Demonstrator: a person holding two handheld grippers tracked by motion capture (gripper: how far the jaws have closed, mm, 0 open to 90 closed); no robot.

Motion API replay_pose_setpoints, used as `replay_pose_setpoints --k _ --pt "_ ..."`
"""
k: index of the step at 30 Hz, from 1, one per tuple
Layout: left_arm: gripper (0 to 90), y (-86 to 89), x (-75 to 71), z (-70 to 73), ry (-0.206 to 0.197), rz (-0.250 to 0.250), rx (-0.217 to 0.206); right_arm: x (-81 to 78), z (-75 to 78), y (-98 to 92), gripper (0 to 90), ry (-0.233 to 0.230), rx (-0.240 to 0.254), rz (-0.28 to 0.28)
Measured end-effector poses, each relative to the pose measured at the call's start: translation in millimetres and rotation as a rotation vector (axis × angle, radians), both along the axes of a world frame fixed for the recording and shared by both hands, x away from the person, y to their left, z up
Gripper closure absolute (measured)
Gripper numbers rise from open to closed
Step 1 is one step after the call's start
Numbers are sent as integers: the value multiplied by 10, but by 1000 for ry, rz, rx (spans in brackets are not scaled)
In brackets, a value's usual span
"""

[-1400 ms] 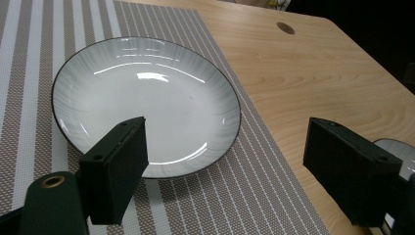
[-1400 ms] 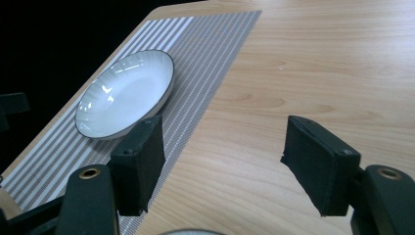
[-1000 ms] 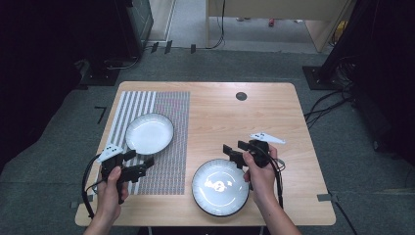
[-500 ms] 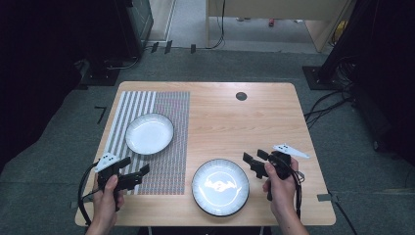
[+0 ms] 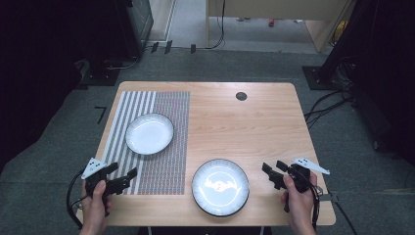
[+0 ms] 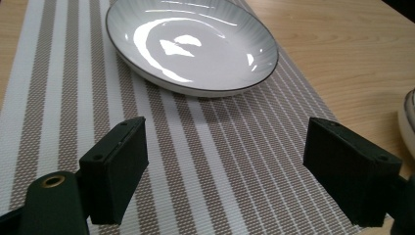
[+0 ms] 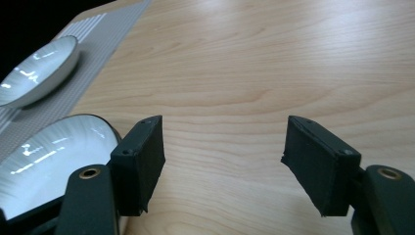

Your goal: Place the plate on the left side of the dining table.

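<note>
A white, dark-rimmed plate (image 5: 149,133) (image 6: 195,44) rests on the striped placemat (image 5: 166,161) (image 6: 195,147) on the left half of the wooden table (image 5: 244,127). A second, similar plate (image 5: 220,186) (image 7: 44,152) lies on bare wood near the front edge. My left gripper (image 5: 123,172) (image 6: 225,176) hovers open over the mat's near corner, short of the first plate, with nothing between its jaws. To the right of the second plate, my right gripper (image 5: 273,172) (image 7: 222,164) is open over bare wood, apart from the rim.
A small black round cap (image 5: 241,96) sits in the tabletop near the far edge. Both hands are close to the table's front edge. Cables and dark stands (image 5: 333,68) lie on the floor around the table.
Both hands have drawn back toward the table's near edge. The right gripper has slid right, off the second plate's rim; the left has moved down-left away from the first plate.
</note>
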State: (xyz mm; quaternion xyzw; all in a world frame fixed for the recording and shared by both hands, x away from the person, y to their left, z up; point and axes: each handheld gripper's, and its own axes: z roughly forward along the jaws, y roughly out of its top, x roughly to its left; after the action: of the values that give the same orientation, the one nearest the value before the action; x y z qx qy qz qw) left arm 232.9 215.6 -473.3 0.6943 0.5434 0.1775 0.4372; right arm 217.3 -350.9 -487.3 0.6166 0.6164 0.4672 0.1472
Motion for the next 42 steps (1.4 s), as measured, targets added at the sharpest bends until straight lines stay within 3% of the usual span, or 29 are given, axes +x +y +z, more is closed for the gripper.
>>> replay_pose_setpoints --k 6,9,16,19,23,28,31,38,42 --pt "167 130 -22 -74 15 25 6 -67 -8 -148 313 -6 -5 -25" --pt "167 204 -49 -137 21 38 39 -98 -18 -230 311 -6 -8 -44" --pt "167 409 -90 -203 21 80 42 -188 -102 -425 310 -4 -129 -85" --pt "167 470 -91 -222 18 93 45 -223 -143 -554 308 9 -115 -102" --pt "168 519 -77 -259 26 104 61 -264 -217 -707 310 25 -168 -141" --pt "167 579 -69 -315 38 112 60 -312 -297 -824 309 53 -198 -164" --pt "167 590 -68 -350 45 112 66 -316 -304 -839 308 57 -221 -169" --pt "167 513 -67 -389 55 81 133 -282 -362 -786 300 67 -315 -159" --pt "167 507 -56 -405 67 75 132 -278 -367 -720 290 75 -379 -157"
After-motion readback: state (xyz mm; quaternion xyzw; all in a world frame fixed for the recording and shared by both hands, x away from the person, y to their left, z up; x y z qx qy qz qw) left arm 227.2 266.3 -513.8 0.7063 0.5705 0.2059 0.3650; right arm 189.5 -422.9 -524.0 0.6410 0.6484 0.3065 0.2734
